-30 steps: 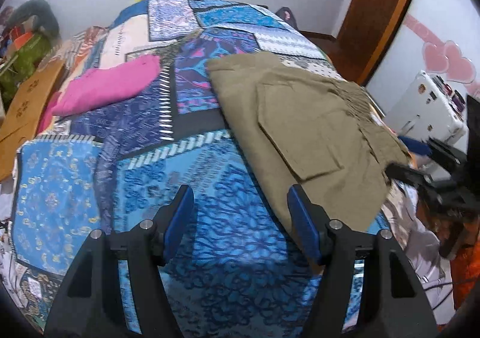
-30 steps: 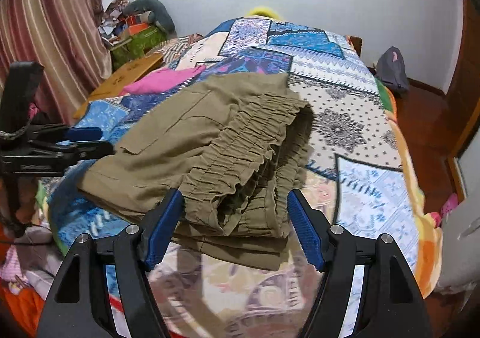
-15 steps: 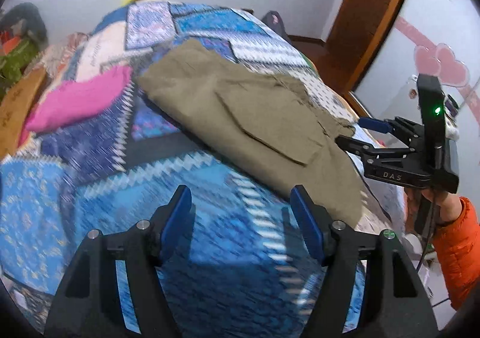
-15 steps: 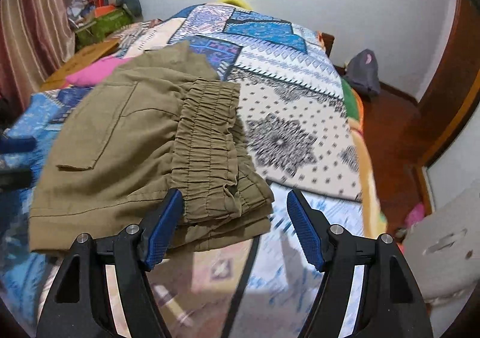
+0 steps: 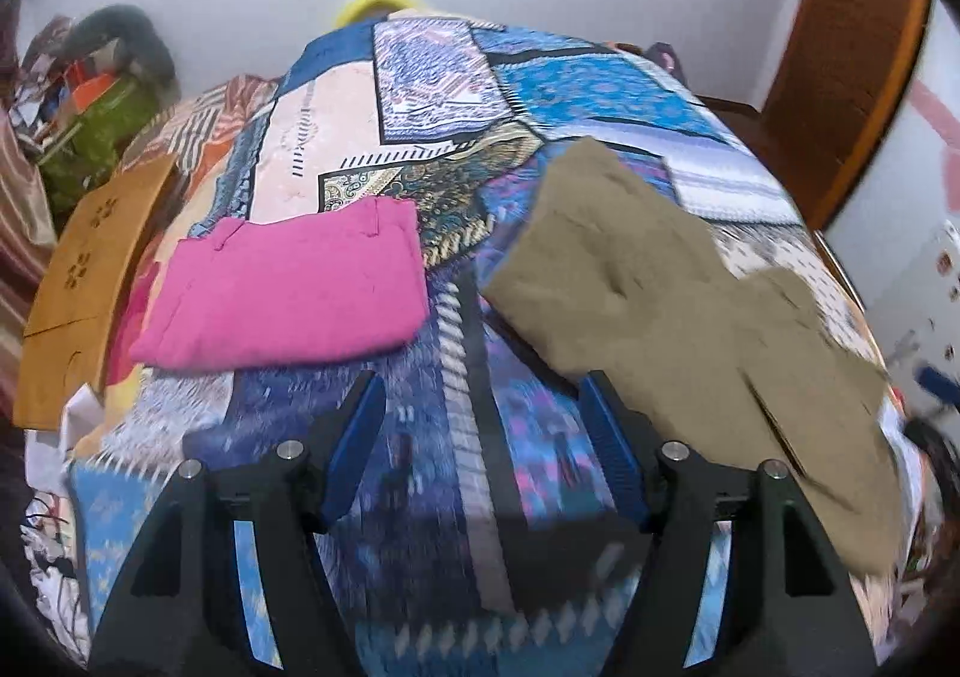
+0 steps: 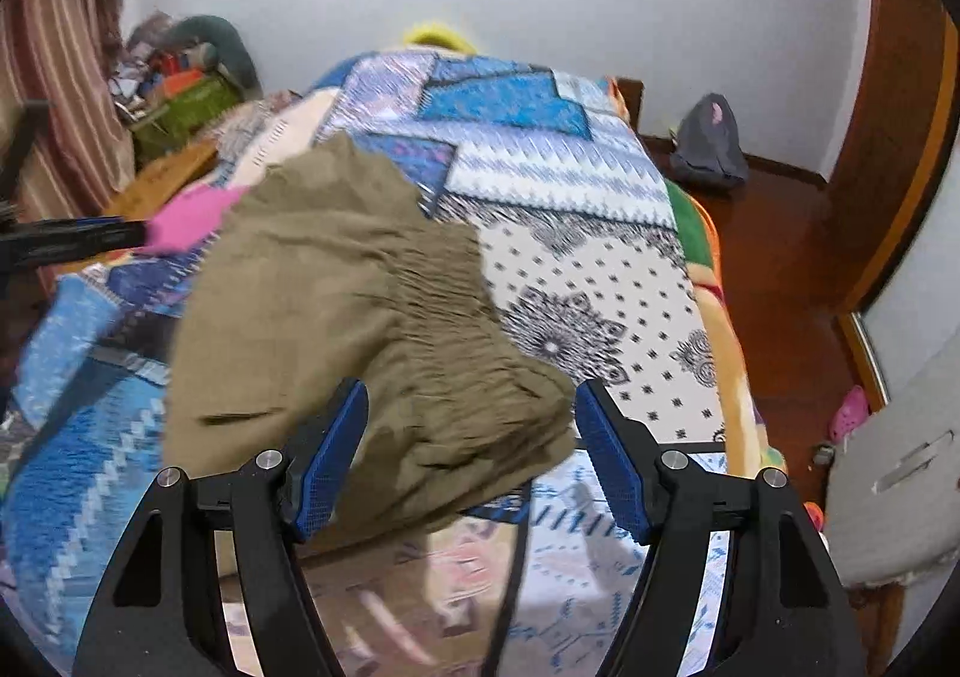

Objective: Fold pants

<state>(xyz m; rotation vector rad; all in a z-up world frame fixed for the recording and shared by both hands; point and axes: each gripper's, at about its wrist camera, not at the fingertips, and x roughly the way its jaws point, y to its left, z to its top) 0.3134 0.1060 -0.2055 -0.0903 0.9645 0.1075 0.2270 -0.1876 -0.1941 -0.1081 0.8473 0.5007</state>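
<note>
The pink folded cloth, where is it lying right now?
In the left wrist view the pink cloth lies on the patchwork bedspread, left of the olive pants.

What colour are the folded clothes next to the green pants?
Bright pink folded clothes, clearest in the left wrist view.

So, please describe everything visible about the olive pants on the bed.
The olive pants look like soft woven cloth, folded into a thick bundle with a gathered elastic waistband and a flat pocket. They lie on the patchwork bedspread, beside a folded pink garment but apart from it. No jaws grip them.
</note>
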